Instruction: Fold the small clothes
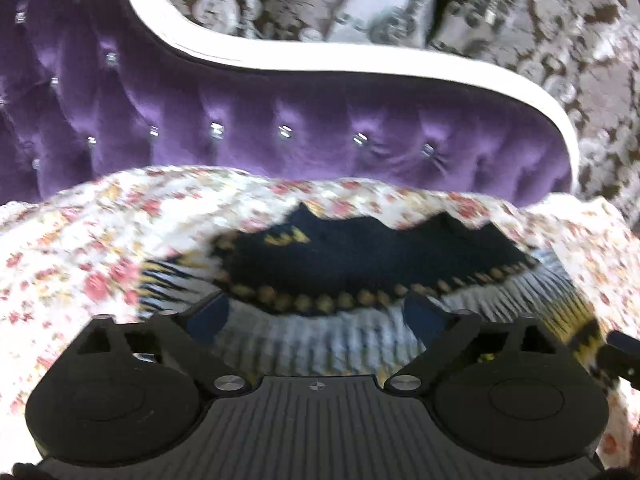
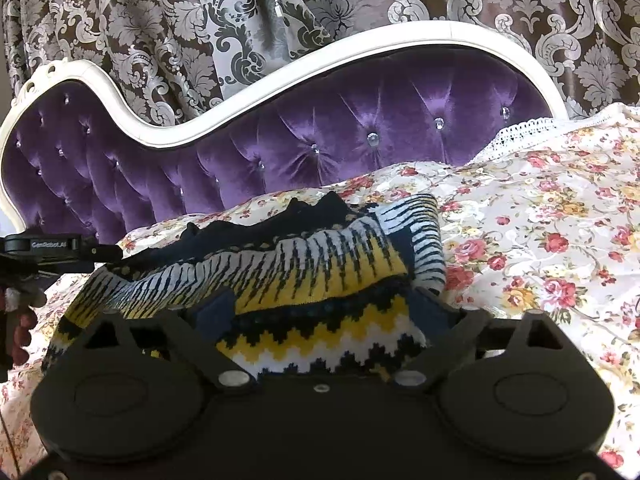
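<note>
A knitted garment (image 2: 304, 264) in navy, yellow and white zigzag bands lies folded over on the floral bedspread (image 2: 540, 220). My right gripper (image 2: 324, 312) stands wide open, its blue pads (image 2: 214, 308) on either side of the garment's near fold without pinching it. In the left wrist view the same garment (image 1: 360, 264) shows blurred, navy part farthest. My left gripper (image 1: 320, 316) is open just above its striped near edge, nothing between the fingers. The left gripper (image 2: 60, 246) also shows at the left edge of the right wrist view.
A purple tufted headboard (image 2: 280, 132) with a white curved frame rises right behind the garment. Damask curtains (image 2: 160, 20) hang beyond it. A white lace edge (image 2: 528, 128) runs along the bedspread at the right. A hand (image 2: 22, 320) shows at far left.
</note>
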Available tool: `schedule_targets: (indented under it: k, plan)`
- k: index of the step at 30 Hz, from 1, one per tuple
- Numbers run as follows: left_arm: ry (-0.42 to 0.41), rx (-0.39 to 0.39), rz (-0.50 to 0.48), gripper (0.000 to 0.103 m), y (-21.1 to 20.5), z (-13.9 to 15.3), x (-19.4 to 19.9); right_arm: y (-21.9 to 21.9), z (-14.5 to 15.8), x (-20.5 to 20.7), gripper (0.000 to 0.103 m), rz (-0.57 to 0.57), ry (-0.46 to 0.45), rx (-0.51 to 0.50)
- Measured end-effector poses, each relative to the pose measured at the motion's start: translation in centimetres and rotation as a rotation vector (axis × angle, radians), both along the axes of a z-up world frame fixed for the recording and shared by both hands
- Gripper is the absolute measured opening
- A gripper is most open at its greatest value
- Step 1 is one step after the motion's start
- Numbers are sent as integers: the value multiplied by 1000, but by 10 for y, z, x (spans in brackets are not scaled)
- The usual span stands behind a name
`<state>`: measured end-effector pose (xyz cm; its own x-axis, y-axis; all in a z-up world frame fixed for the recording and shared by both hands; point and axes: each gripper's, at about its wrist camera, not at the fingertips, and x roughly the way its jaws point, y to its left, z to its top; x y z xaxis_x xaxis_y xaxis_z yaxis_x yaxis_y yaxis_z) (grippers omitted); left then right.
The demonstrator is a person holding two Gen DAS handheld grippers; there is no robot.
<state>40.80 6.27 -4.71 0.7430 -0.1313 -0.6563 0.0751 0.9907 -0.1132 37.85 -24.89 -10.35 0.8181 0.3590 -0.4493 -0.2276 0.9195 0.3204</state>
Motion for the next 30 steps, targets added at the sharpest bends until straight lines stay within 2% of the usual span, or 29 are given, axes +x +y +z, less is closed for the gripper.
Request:
schedule_targets:
  k: [6,12,14,15,23,27,30]
  plan:
    - [35,74,-22,98,-32,-12,8,-3,-1,1,103,21,11,31]
    - [74,154,40,98,-62,-27,35,-7,3,-1,103,8,-5,41]
    - [132,187,61,99,-70,-39,47,-10,3,-1,103,0,-4,50]
    - [158,187,63,103,-71,-45,49,-12,3,-1,103,-2,-3,55]
    - [167,173,42,103,-64,-52,48,-23,-3,3,103,-15,33,106]
    - [174,195,59,103,-71,-52,50,-33,-14,7,103,-34,87,183]
    - [165,197,62,103,-72,-53,50,-44,-27,13,103,-43,133,276]
